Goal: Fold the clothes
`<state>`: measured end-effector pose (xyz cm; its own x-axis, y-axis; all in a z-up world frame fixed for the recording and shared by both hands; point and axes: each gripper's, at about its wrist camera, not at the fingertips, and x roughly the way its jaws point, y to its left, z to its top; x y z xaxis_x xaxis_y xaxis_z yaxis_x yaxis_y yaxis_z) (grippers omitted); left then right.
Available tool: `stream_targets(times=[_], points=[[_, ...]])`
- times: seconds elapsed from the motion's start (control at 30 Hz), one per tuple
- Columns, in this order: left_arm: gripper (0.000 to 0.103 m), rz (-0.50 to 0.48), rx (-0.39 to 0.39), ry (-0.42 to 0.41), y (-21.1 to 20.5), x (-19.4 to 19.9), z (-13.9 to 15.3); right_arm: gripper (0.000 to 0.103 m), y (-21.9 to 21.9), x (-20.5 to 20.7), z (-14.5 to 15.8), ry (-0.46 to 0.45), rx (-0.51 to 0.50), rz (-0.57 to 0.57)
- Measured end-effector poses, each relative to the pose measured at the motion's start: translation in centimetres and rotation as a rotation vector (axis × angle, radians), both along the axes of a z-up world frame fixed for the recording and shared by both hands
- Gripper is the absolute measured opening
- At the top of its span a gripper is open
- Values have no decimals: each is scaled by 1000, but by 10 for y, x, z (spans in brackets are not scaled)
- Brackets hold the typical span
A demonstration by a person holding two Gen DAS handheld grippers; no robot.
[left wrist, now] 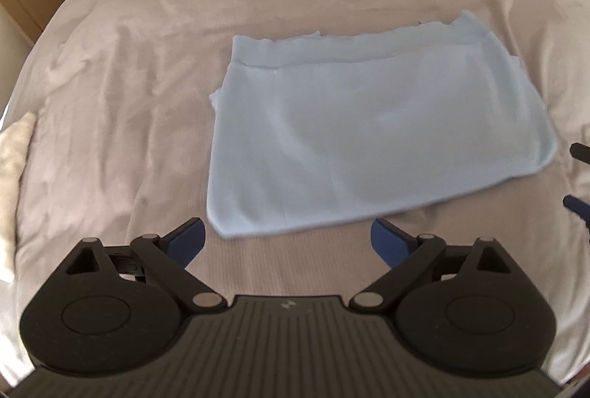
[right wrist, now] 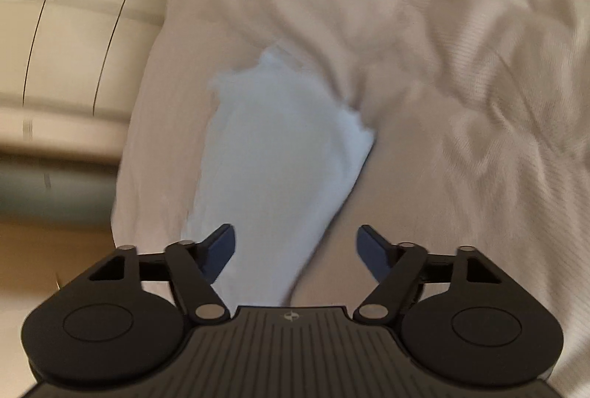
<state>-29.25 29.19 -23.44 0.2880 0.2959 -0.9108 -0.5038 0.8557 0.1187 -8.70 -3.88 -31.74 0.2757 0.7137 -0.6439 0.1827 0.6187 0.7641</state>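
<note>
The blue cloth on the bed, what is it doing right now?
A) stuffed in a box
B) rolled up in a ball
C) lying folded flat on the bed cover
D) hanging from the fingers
C: the blue cloth lies spread in a flat folded shape on the bed cover, and the left gripper has its fingers apart with nothing pinched between them.
</note>
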Motion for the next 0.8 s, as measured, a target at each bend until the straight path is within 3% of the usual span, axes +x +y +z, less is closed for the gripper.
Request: stream_targets(times=[0.1,0.2,0.37,0.5,0.53,0.57,0.67,0.7,0.8], points=[[84,-36,-5,-19,12,15,-19,62,2,17,-29,23,23,-86],[76,-69,-11,-25,23,28,-38,53,4,28,-52,62,-21,-143],[76,-84,-38,-35,39,39,-62,49,4,34,-79,80,49,-202],[72,-74,-59,-37,52,40,-77,37,14,39,-84,52,56,-192],[70,-72,-63,-36,55,40,-80,27,16,39,-82,38,25,-184],[60,-71,-73,-37,59,38,-83,24,18,39,-79,24,-9,-175],[11,-71,-118,-49,73,33,-90,19,41,37,-53,-74,-202,-84],[8,-68,-137,-55,78,30,-92,17,51,36,-41,-116,-284,-42],[3,-64,-174,-79,93,23,-91,14,120,21,7,-418,-655,227]])
